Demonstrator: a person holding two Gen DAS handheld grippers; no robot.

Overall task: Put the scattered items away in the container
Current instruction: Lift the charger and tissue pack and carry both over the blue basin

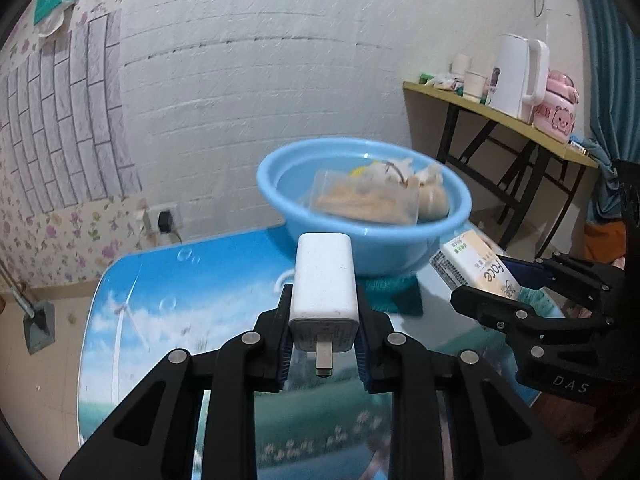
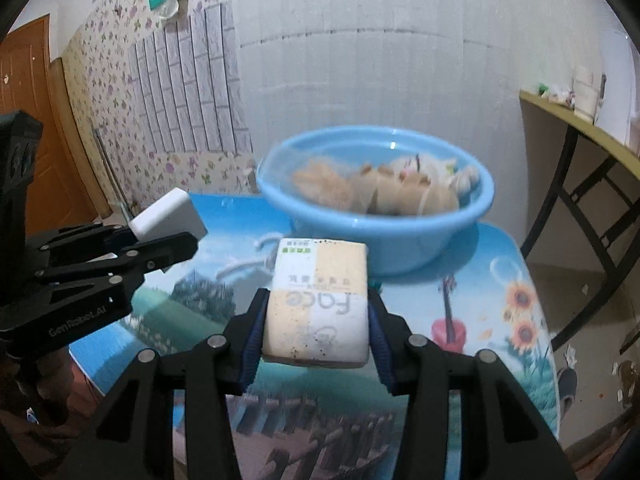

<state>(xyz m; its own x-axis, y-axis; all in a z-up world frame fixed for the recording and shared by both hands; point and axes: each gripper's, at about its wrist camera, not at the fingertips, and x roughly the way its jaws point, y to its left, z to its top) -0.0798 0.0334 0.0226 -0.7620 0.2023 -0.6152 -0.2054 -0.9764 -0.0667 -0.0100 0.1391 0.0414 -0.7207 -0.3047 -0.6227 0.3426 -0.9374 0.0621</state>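
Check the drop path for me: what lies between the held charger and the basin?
Only bare table, seen in the left wrist view. The charger sits clamped in the left tool, just short of the basin.

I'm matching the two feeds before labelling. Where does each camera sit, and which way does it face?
Left wrist: sits behind the left tongs, facing the blue basin; own black fingers grip a white charger; the right tongs show at right.
Right wrist: sits behind the right tongs, facing the same basin; own fingers grip a tissue pack; the left tongs show at left.
Shared: basin, printed tabletop, both tongs and loads.
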